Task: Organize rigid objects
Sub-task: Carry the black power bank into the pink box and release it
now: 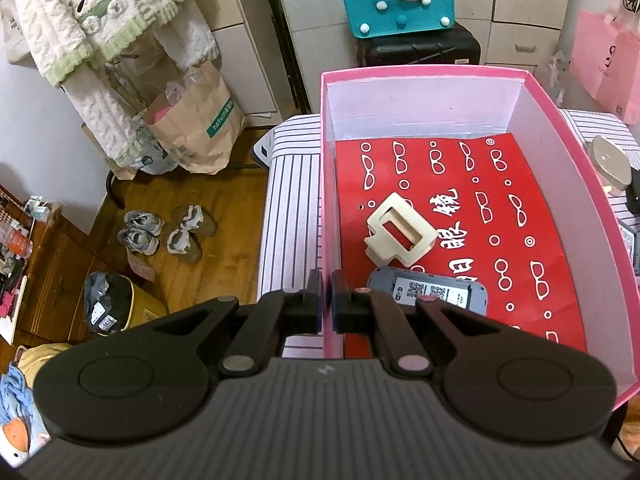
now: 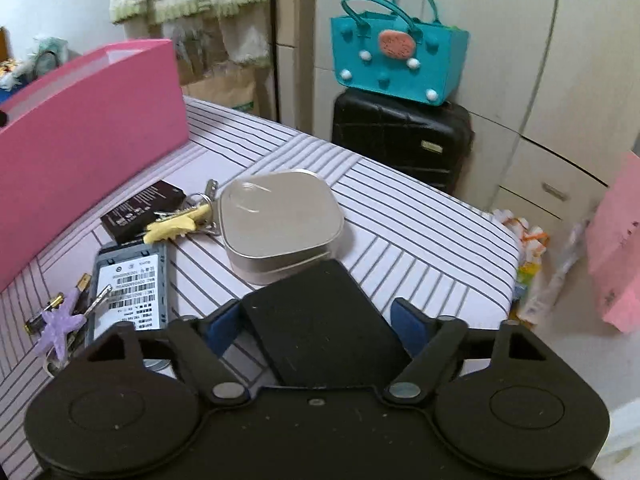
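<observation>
A pink box [image 1: 560, 128] lined with red paper stands on the striped table. It holds a cream hair claw [image 1: 400, 230] and a grey device [image 1: 432, 292]. My left gripper [image 1: 326, 300] is shut on the box's left wall. In the right wrist view, my right gripper [image 2: 315, 314] stands open low over the table, with a flat black object [image 2: 320, 344] between its blue pads [image 2: 222, 324]. Just beyond lies a beige rounded case [image 2: 280, 216]. To the left are keys with a yellow tag [image 2: 176, 228], a black battery [image 2: 144, 208], a labelled grey device [image 2: 128, 284] and a purple starfish charm [image 2: 60, 324].
The pink box's outer side [image 2: 88, 128] rises at the left of the loose items. The table's edge [image 2: 508, 240] curves away on the right. Beyond it stand a black suitcase [image 2: 400, 140] with a teal bag [image 2: 392, 64] on top, and a pink paper bag [image 2: 616, 240].
</observation>
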`<state>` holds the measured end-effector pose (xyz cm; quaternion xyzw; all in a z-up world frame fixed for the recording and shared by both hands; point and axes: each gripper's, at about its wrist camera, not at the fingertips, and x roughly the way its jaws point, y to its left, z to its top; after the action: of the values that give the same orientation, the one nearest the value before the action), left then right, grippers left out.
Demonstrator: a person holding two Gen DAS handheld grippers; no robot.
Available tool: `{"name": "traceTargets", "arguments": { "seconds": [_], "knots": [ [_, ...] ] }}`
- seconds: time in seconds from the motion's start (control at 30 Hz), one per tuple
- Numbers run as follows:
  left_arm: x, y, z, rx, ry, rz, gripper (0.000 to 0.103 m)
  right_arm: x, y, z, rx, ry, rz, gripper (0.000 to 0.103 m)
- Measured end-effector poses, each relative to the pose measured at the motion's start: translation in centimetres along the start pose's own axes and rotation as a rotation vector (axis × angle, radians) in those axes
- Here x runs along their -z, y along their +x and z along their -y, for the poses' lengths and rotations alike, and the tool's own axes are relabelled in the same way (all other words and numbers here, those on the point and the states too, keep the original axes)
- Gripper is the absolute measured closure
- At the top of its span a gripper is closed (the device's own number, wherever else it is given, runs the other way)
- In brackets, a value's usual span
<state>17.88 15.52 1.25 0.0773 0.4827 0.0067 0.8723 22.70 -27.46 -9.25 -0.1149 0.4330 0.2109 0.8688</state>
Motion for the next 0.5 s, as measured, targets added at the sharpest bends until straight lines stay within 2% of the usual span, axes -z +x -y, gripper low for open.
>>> {"name": "traceTargets", "arguments": {
  "seconds": [0.07,0.1,0.2,0.3,0.33,0.37,0.4,0.5],
  "knots": [
    [0.2,0.1,0.2,-0.007,0.018,-0.006,0.099,-0.6,0.0,0.0,0.033,0.095,-0.061,0.027],
    [0.3,0.1,0.2,-0.011,0.024,-0.007,0.099,-0.8,-0.2,-0.3,0.047,0.11,-0.064,0.028],
    [0.5,-0.1,0.6,-0.017,0.059,-0.008,0.099,-0.7,-0.3,-1.3,0.052,0.044,-0.106,0.026],
    [0.6,-0.3,0.8,-0.02,0.091,-0.011,0.099,0.0,-0.9,-1.6,0.045,0.038,-0.126,0.022],
    [0.5,-0.3,0.7,-0.013,0.094,-0.015,0.099,0.4,-1.0,-1.4,0.041,0.063,-0.124,0.024],
    [0.5,-0.4,0.6,-0.004,0.096,-0.019,0.099,0.7,-1.2,-1.0,0.027,0.107,-0.117,0.035],
    [0.4,-0.4,0.6,0.0,0.101,-0.02,0.099,0.9,-1.5,-0.6,0.024,0.135,-0.109,0.035],
    [0.5,-0.5,0.4,0.002,0.103,-0.02,0.098,0.8,-2.3,-1.3,0.106,0.148,-0.099,0.036]
  ]
}}
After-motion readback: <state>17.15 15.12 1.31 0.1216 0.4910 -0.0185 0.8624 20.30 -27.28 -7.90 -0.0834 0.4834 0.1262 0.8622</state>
